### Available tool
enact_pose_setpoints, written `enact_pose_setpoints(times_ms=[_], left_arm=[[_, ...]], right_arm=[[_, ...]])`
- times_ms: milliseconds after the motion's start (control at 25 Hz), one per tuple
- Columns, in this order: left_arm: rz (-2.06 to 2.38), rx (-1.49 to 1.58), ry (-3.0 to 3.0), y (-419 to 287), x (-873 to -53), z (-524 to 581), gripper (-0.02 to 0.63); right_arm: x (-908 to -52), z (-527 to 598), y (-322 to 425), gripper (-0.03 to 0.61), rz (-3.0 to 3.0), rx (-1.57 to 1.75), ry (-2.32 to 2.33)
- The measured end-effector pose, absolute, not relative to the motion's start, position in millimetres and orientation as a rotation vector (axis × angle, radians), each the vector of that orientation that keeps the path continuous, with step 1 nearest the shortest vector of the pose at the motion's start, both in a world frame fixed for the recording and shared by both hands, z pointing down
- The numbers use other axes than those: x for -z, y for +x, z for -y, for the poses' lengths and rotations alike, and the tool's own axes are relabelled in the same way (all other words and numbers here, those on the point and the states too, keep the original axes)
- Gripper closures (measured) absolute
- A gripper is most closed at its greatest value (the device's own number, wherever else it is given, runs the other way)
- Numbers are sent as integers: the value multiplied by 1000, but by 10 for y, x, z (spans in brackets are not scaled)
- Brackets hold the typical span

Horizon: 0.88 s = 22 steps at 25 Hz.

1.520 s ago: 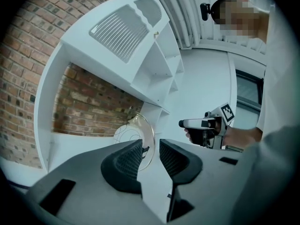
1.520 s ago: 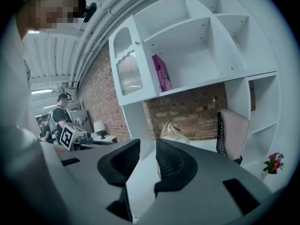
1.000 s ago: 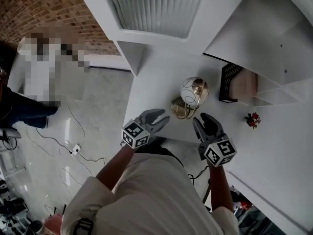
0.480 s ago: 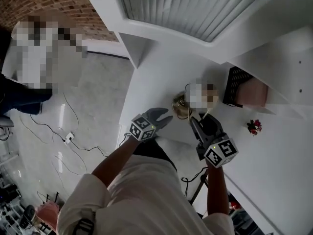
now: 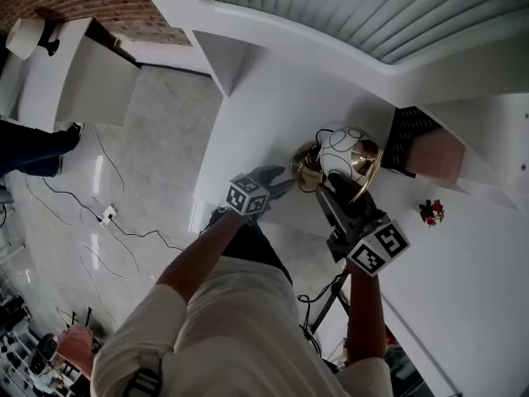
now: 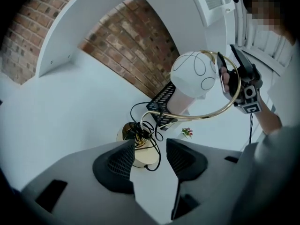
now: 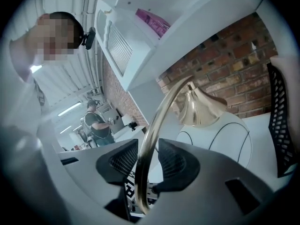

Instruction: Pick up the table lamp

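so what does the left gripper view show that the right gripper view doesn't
Only the left gripper view: the lamp's gold base and tangled cord on the table, a flower sprig. Only the right gripper view: the brass arc standing between the jaws of the right gripper, which have just been closing, and a bystander far behind. Both: the arc, white globe shade, brick wall.

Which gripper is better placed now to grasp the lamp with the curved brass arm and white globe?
Right: the right gripper has the lamp's curved brass arm between its jaws, which have just been closing. The left gripper, jaws just opening, grips nothing; the round brass base lies just ahead.
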<state>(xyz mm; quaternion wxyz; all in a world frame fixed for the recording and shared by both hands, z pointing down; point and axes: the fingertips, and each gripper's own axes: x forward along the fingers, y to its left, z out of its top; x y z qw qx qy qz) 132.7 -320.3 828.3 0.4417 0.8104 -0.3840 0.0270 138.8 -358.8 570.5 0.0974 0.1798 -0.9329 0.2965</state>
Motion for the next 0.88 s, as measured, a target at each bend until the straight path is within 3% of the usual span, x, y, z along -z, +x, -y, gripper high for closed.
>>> enact_pose_setpoints(times_ms=[360, 560, 880], left_arm=[[984, 6, 1894, 1357, -8562, 3233, 374], [1000, 27, 1858, 1374, -8655, 3235, 365], [994, 41, 1809, 1399, -8699, 3172, 342]], right_arm=[[-5540, 3649, 1253, 483, 2845, -967, 421], [-5473, 3732, 1259, 575, 2875, -1001, 410], [-5394, 3749, 1247, 568, 2876, -1065, 396]])
